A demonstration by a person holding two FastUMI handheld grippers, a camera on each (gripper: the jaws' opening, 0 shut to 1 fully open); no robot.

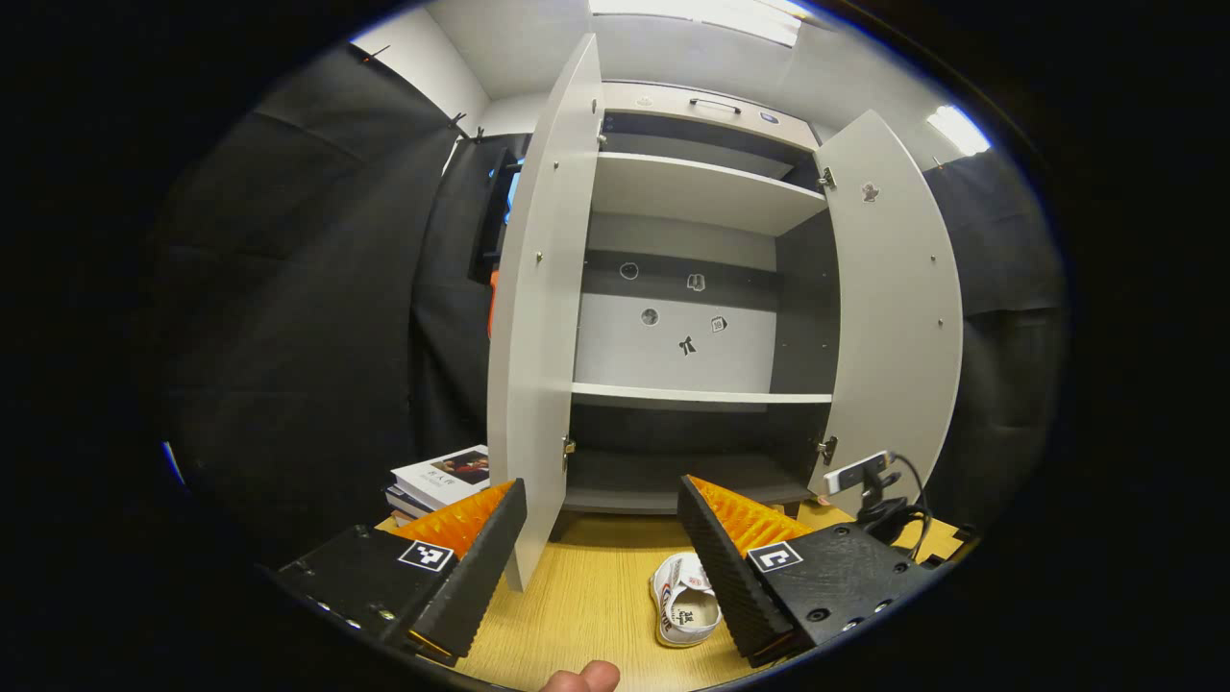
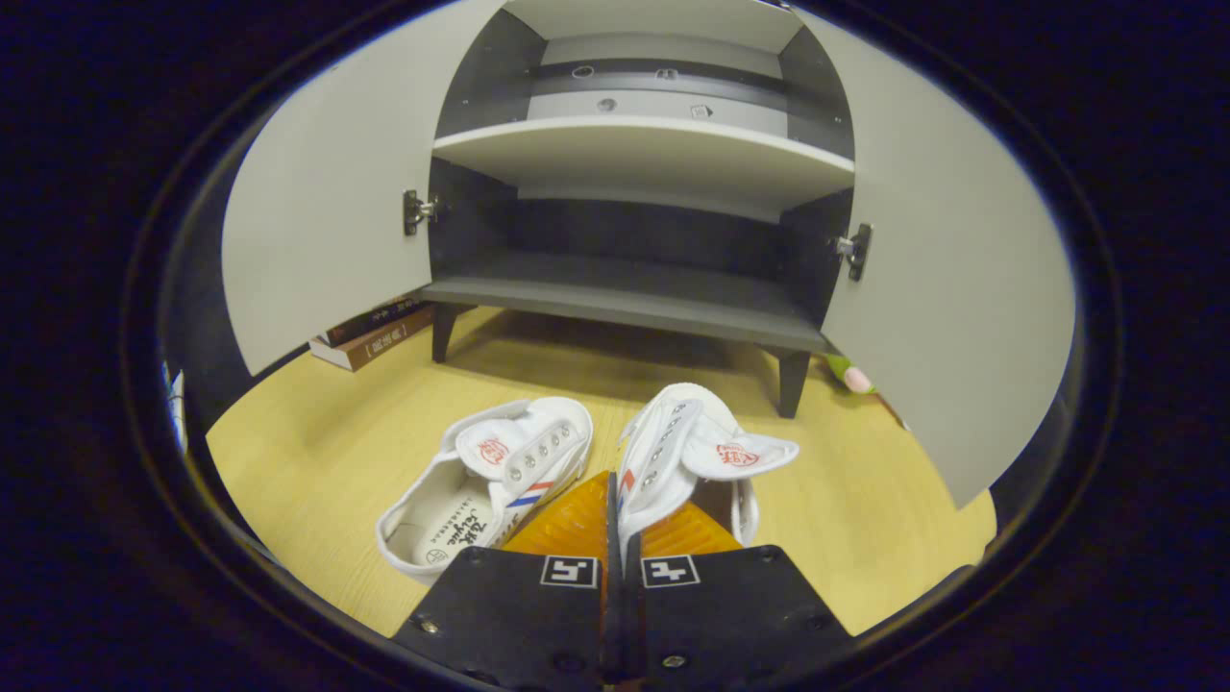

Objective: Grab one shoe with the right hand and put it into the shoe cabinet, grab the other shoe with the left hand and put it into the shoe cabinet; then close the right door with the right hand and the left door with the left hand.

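Two white canvas shoes lie side by side on the wooden table in front of the open shoe cabinet (image 2: 634,298). In the right gripper view, my right gripper (image 2: 615,485) is shut, pinching the inner side wall of the right-hand shoe (image 2: 692,442). The left-hand shoe (image 2: 490,481) lies free beside it. In the left gripper view, my left gripper (image 1: 601,490) is open, held above the table facing the cabinet (image 1: 673,394). One shoe (image 1: 684,601) shows below it, next to the right finger (image 1: 730,548). Both doors stand wide open and the shelves are bare.
The left door (image 1: 538,317) swings out close in front of my left gripper; the right door (image 1: 889,308) opens to the right. Stacked books (image 1: 442,476) lie left of the cabinet. A small camera with cables (image 1: 860,473) sits at right. A green toy (image 2: 850,375) lies under the right door.
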